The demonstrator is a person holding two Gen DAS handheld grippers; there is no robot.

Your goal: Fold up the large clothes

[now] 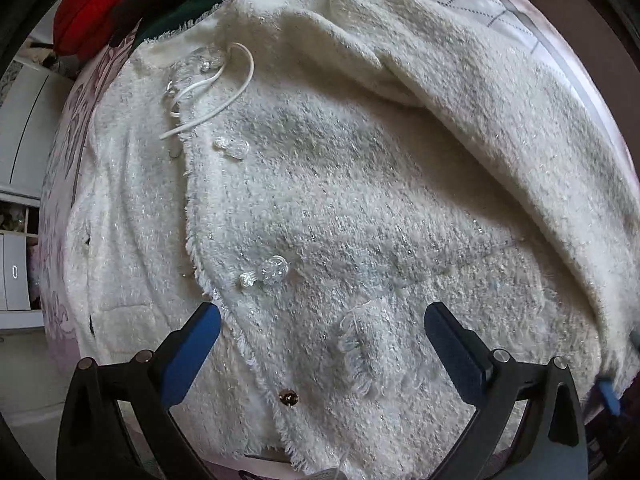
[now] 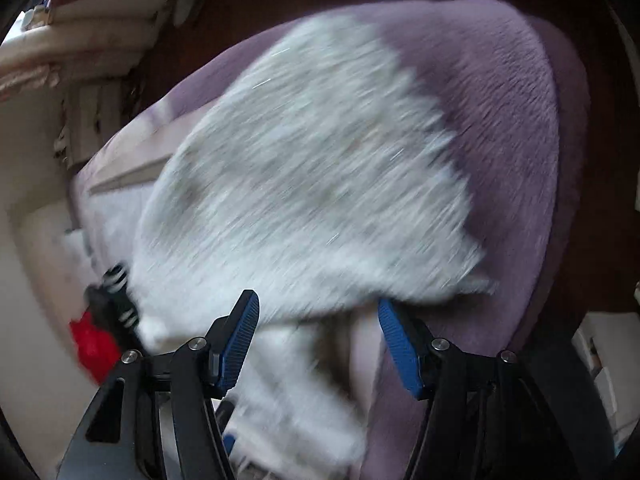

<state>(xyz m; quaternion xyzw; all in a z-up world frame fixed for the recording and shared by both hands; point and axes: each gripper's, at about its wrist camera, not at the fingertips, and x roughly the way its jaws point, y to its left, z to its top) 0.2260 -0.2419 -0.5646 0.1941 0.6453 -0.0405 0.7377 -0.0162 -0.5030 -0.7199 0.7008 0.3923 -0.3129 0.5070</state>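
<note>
The white fuzzy jacket (image 1: 340,200) lies spread over the purple blanket (image 2: 500,100). The left gripper (image 1: 322,316) hovers above the jacket's hem, its 2 fingers wide apart and empty. The right gripper (image 2: 318,308), blurred, also gapes at the jacket's edge, holding nothing.

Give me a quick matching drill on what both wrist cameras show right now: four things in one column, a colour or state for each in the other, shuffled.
Things:
1. fuzzy white tweed jacket
2. crumpled red garment
3. plush purple cover
4. left gripper

States:
A. lies beyond the collar, at the far edge
B. open, holding nothing
C. spread front side up, clear buttons showing
D. lies under the jacket

Pairs: 1-C, 2-A, 3-D, 4-B
</note>
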